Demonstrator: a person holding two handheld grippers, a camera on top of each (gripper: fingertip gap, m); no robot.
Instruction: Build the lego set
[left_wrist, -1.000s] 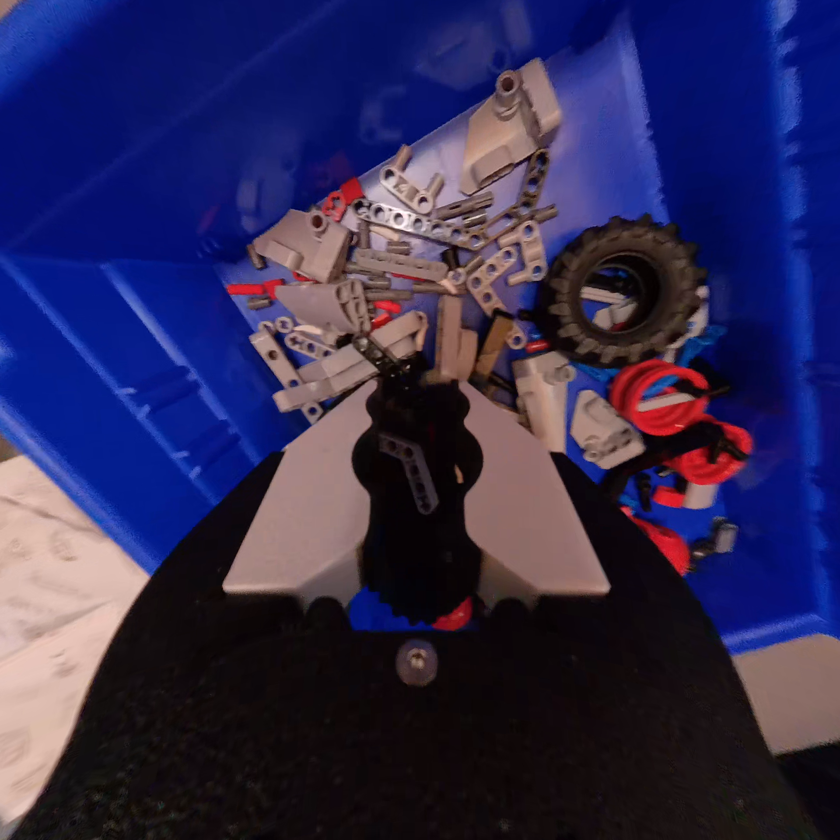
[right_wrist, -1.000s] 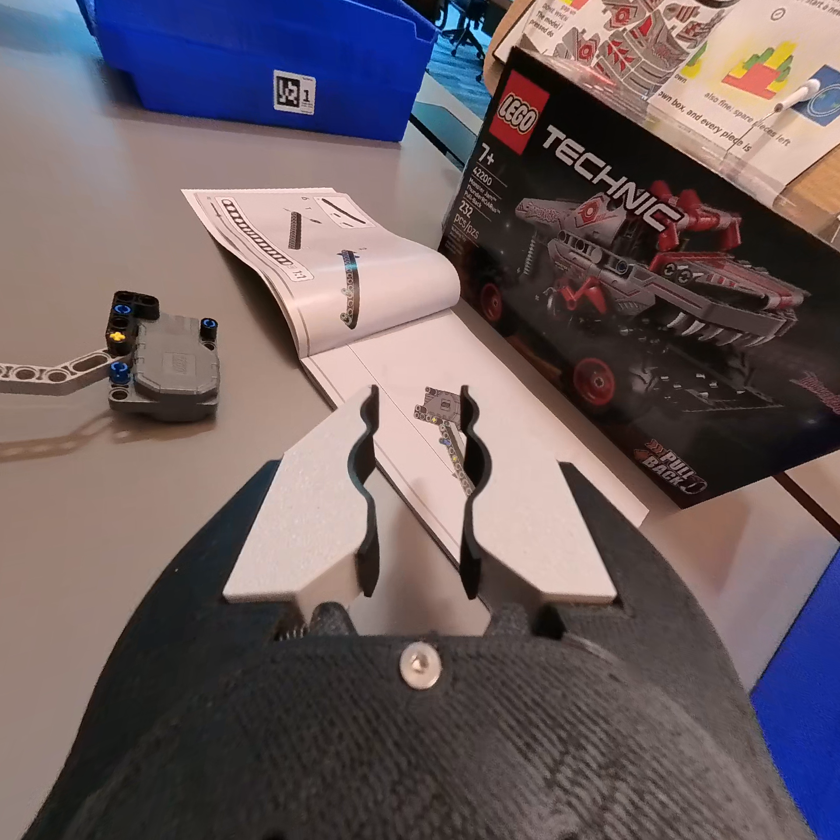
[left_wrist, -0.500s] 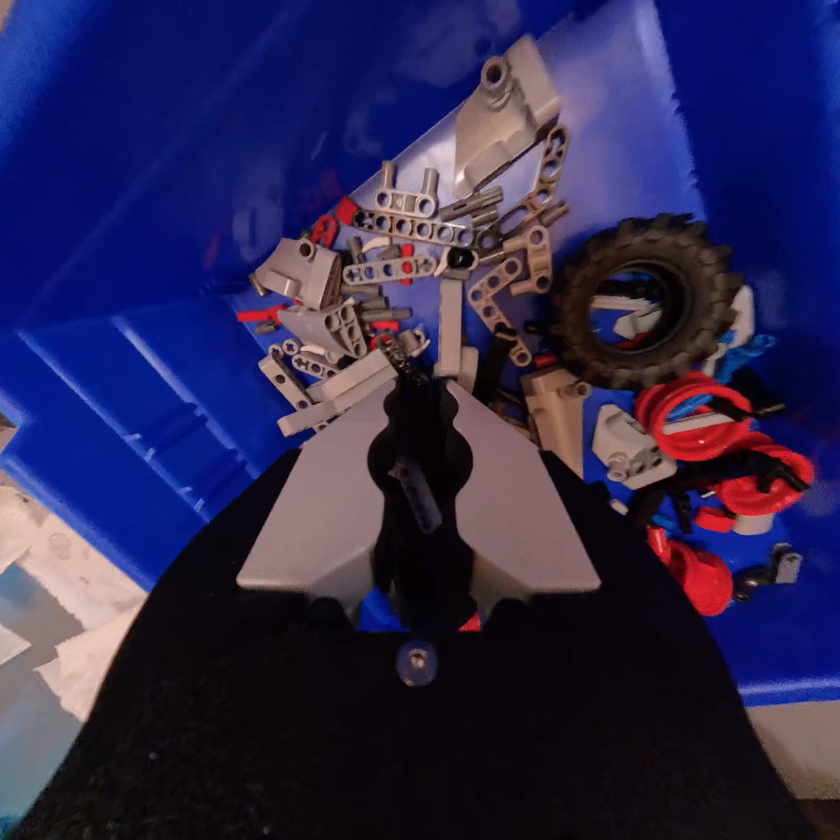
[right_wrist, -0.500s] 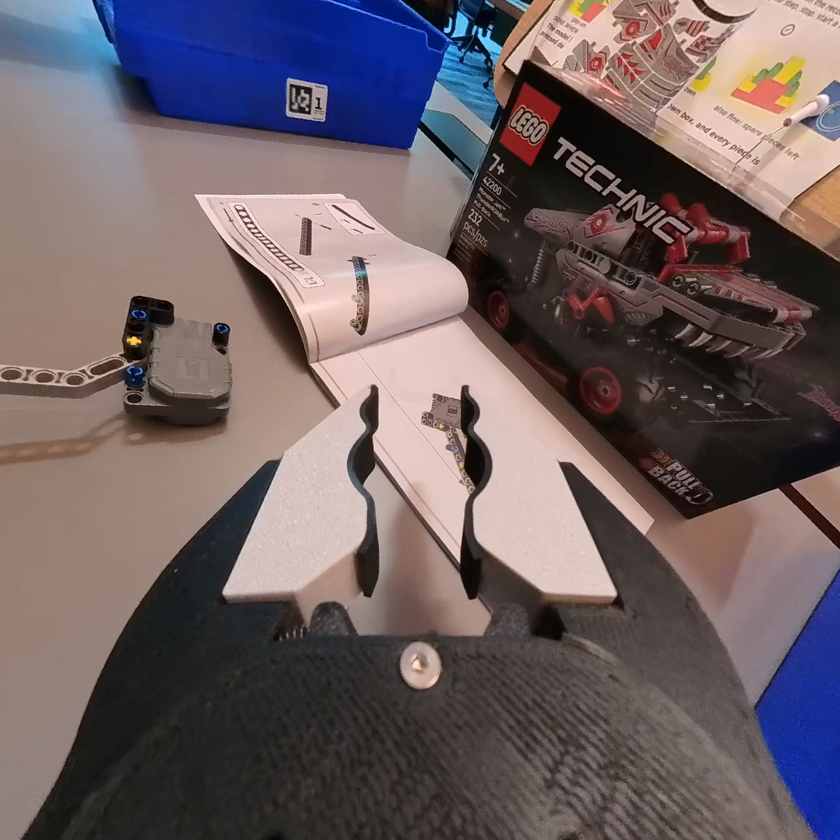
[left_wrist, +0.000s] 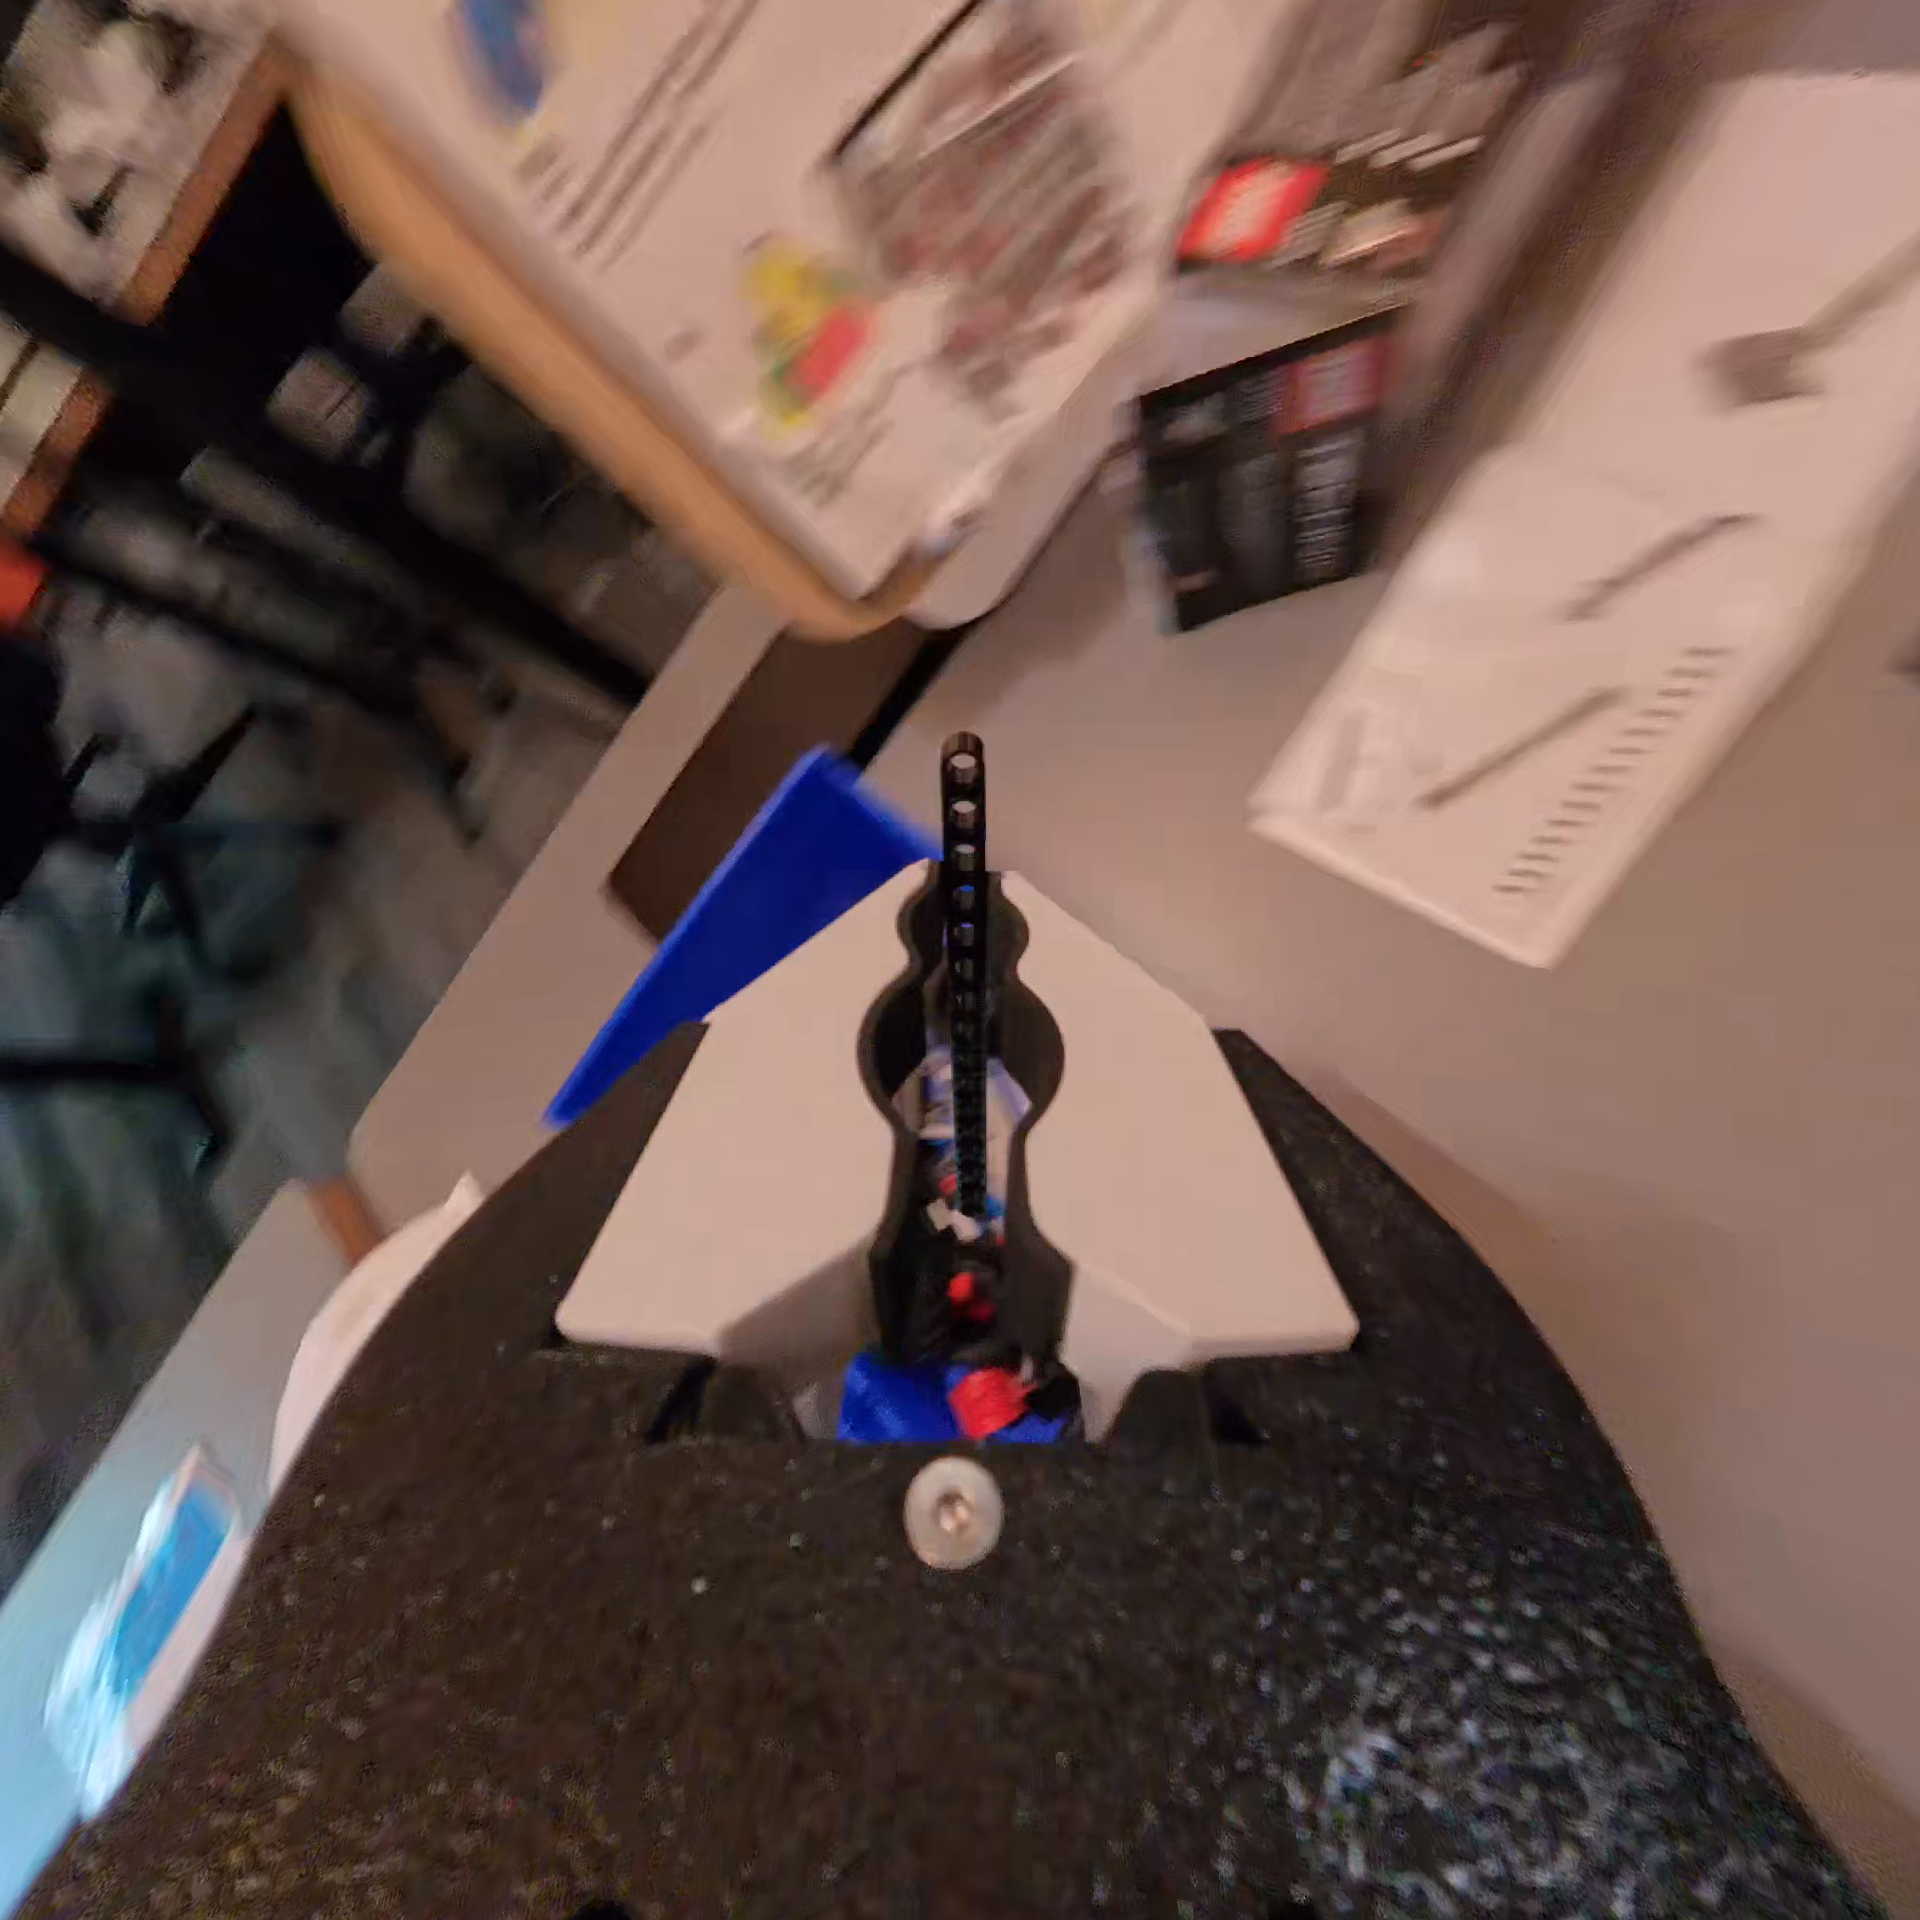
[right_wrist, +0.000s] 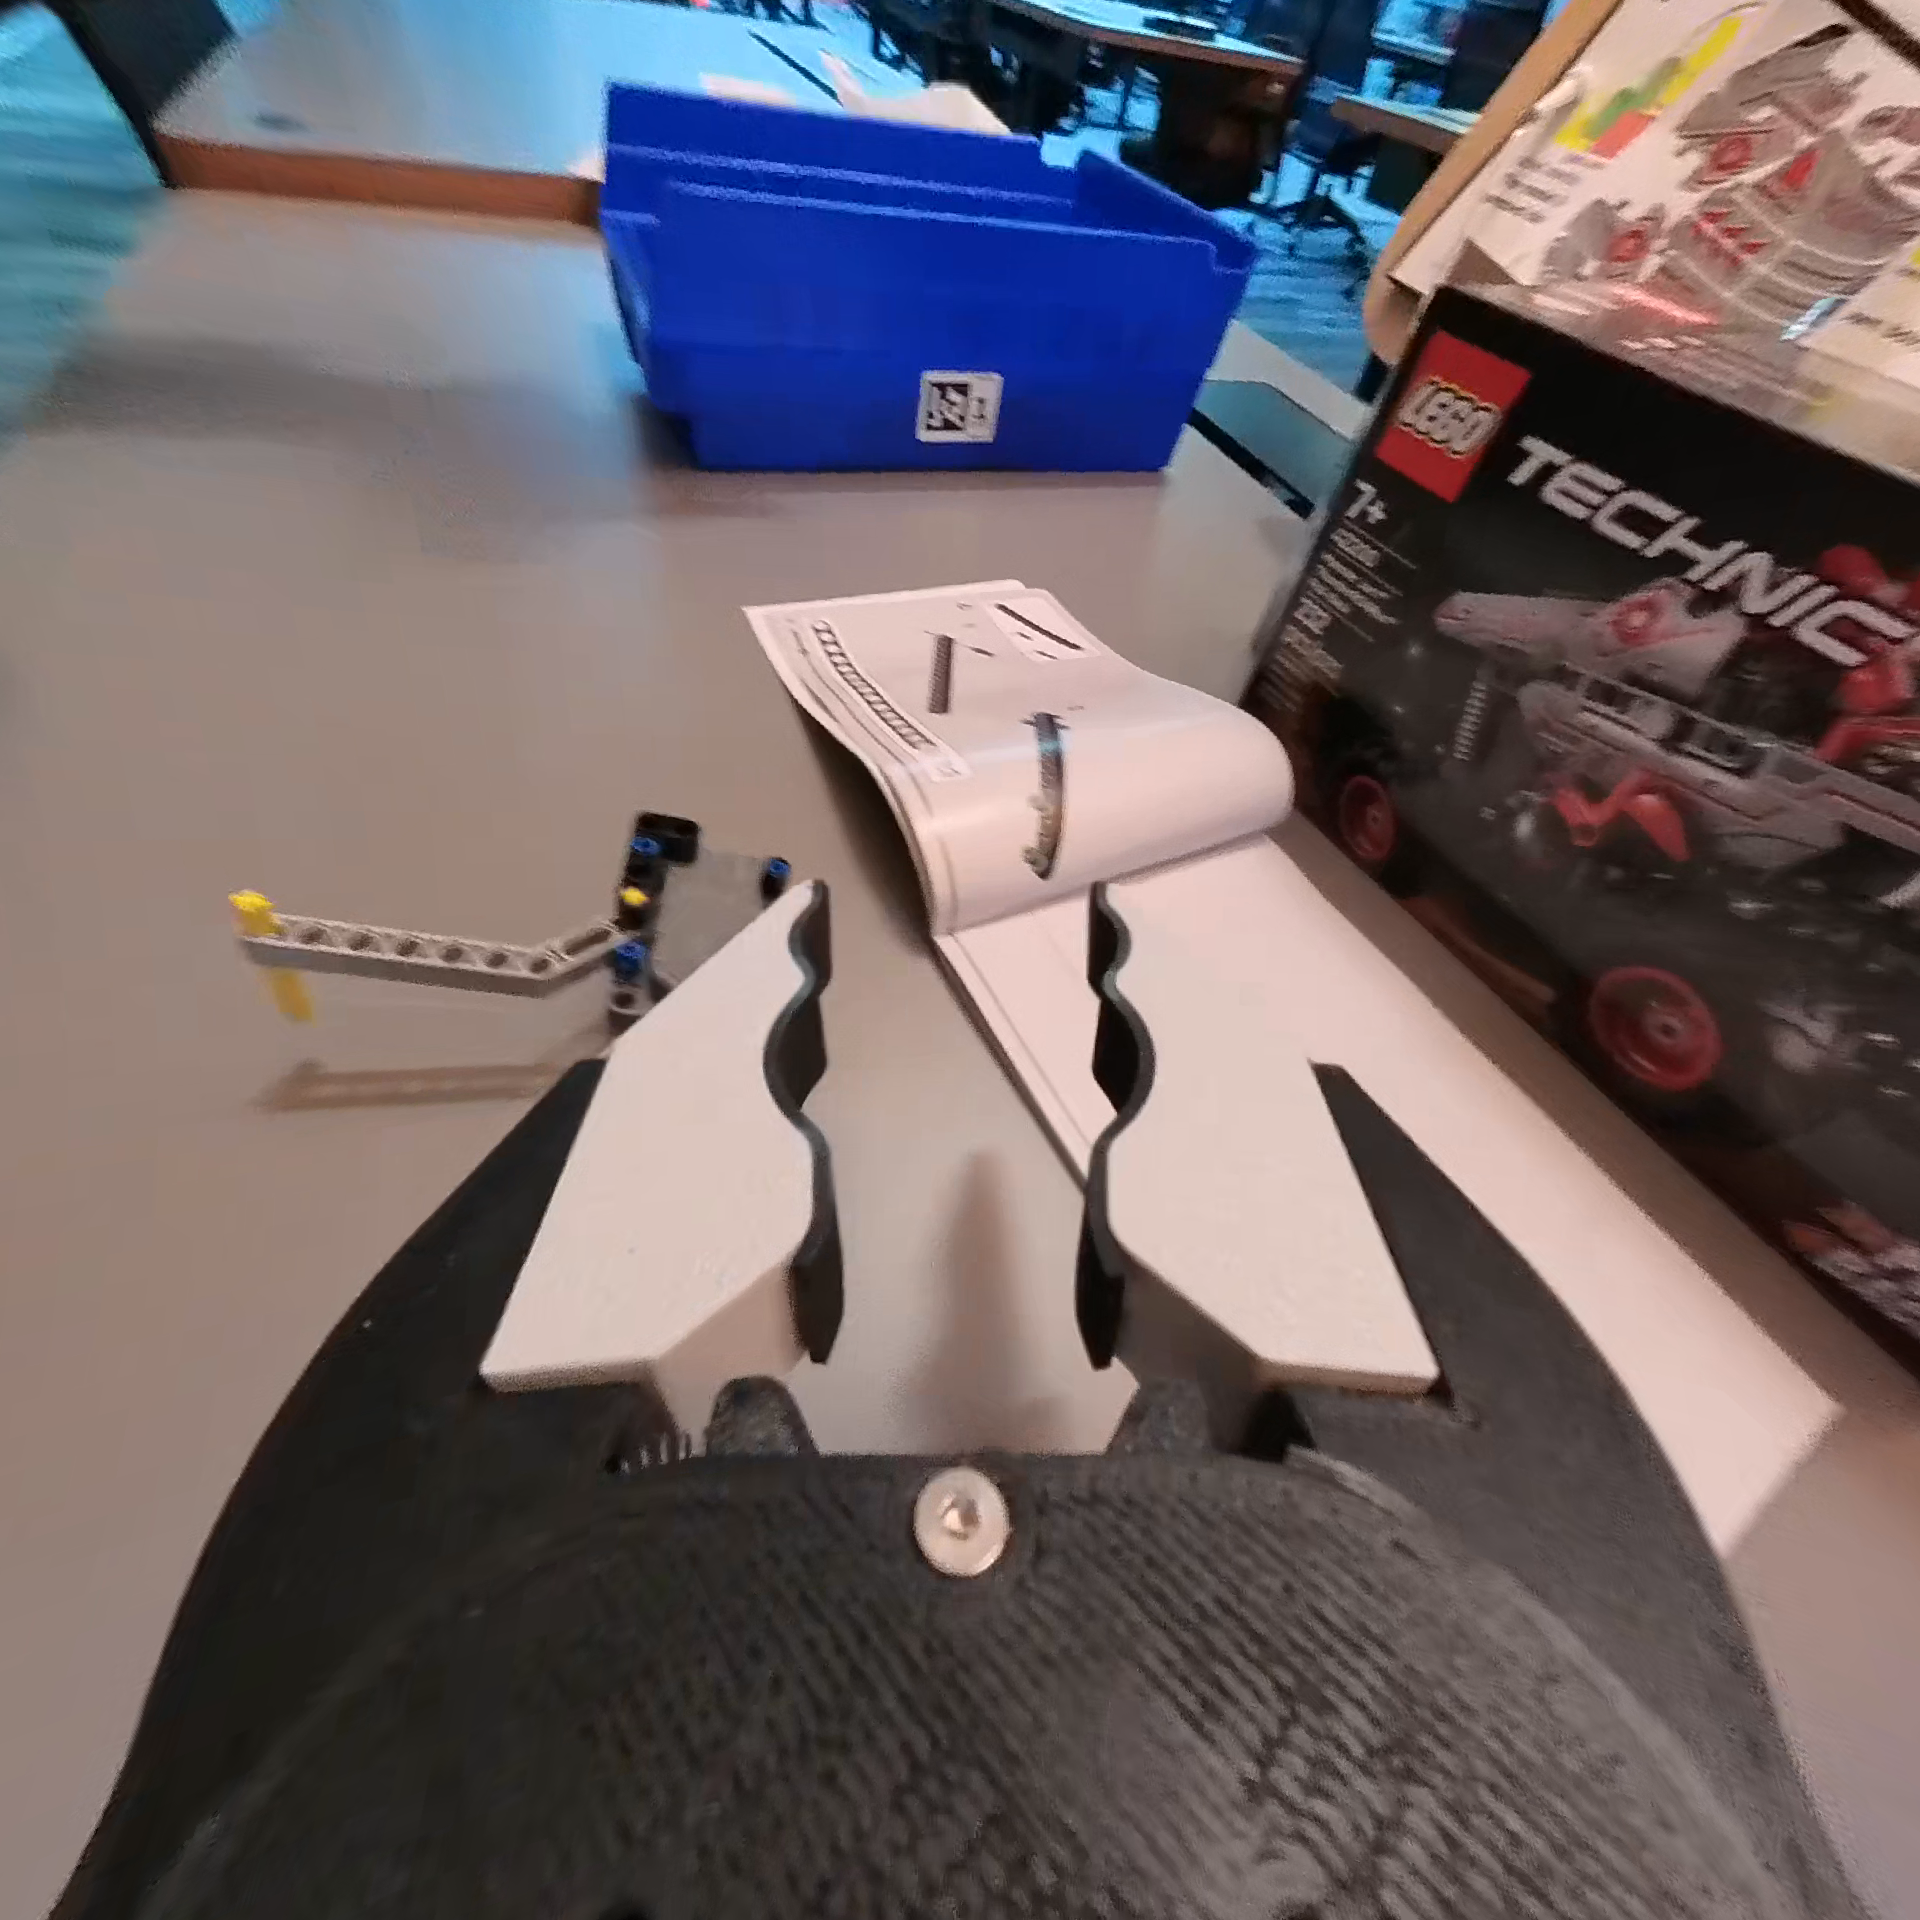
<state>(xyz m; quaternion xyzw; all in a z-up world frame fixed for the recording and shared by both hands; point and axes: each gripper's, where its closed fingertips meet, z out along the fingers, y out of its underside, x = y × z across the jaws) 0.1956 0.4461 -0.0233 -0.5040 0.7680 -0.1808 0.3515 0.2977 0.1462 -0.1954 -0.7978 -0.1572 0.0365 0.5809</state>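
My left gripper (left_wrist: 961, 883) is shut on a long black beam with holes (left_wrist: 962, 821), which sticks out past the fingertips, held up above the table. A corner of the blue parts bin (left_wrist: 769, 914) shows just behind the left finger. My right gripper (right_wrist: 958, 914) is open and empty, low over the grey table. The partial build (right_wrist: 623, 935), a dark grey block with a light grey angled beam and yellow pin, lies on the table just left of its left finger. The open instruction booklet (right_wrist: 1049, 758) lies ahead of it.
A blue bin (right_wrist: 894, 322) stands at the back of the table. The set's box (right_wrist: 1621, 727) stands at the right, with a cardboard sheet of pictures (right_wrist: 1683, 145) on top. In the blurred left wrist view the booklet (left_wrist: 1538, 727) and box (left_wrist: 1268, 468) lie ahead.
My left gripper has lifted out of the blue bin with the black beam and swung toward the table. My right gripper has opened wider and shifted so the build sits nearer its left finger.
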